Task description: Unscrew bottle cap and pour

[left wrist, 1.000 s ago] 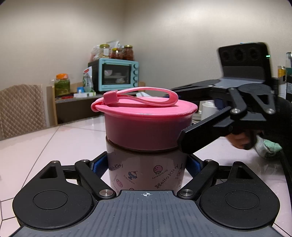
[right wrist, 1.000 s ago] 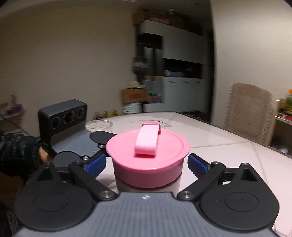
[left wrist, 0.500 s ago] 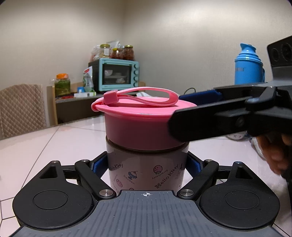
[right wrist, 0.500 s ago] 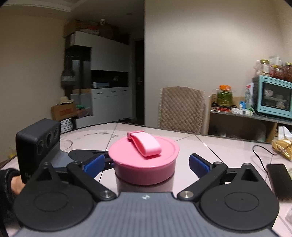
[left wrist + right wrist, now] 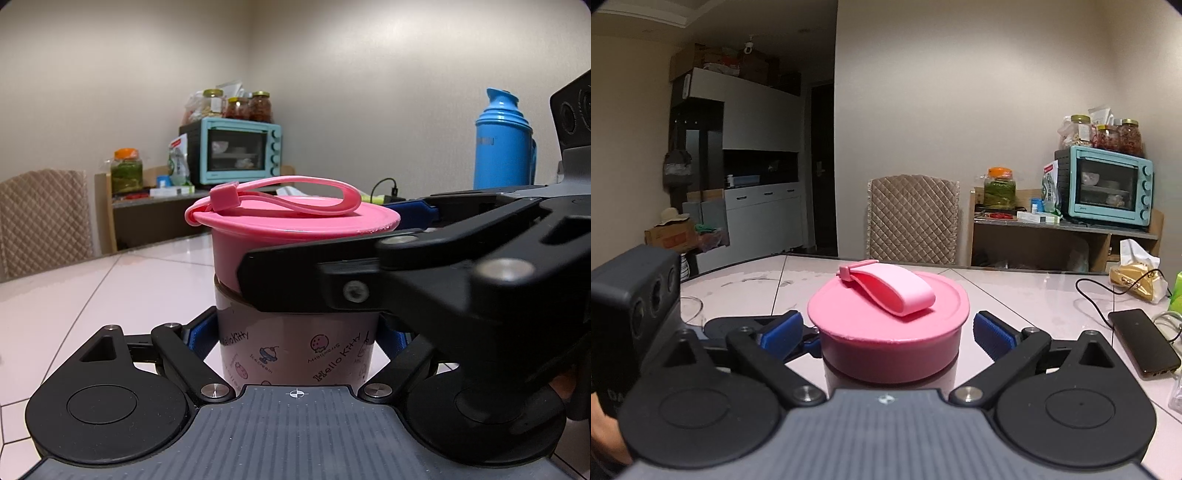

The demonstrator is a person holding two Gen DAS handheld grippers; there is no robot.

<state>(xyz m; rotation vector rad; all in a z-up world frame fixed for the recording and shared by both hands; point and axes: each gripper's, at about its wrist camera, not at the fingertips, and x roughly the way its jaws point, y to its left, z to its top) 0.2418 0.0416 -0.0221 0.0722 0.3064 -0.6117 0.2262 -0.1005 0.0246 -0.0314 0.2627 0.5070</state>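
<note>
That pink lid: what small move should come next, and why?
Probably close the right tool onto the pink lid. Its blue pads, now closing, flank the lid with gaps showing, while the left tool clamps the printed bottle below.

The base of the bottle [image 5: 295,354] is hidden behind the housing of the left tool [image 5: 295,332]. The right tool [image 5: 424,266] crosses in front of the pink cap [image 5: 291,225] and covers its right side wall and the seam beneath. In the right wrist view, the bottle body below the cap [image 5: 890,332] is almost entirely hidden. The phone [image 5: 1143,343] runs out of view at the surface's right edge. Jar labels on the oven [image 5: 1108,184] are too small to read.
</note>
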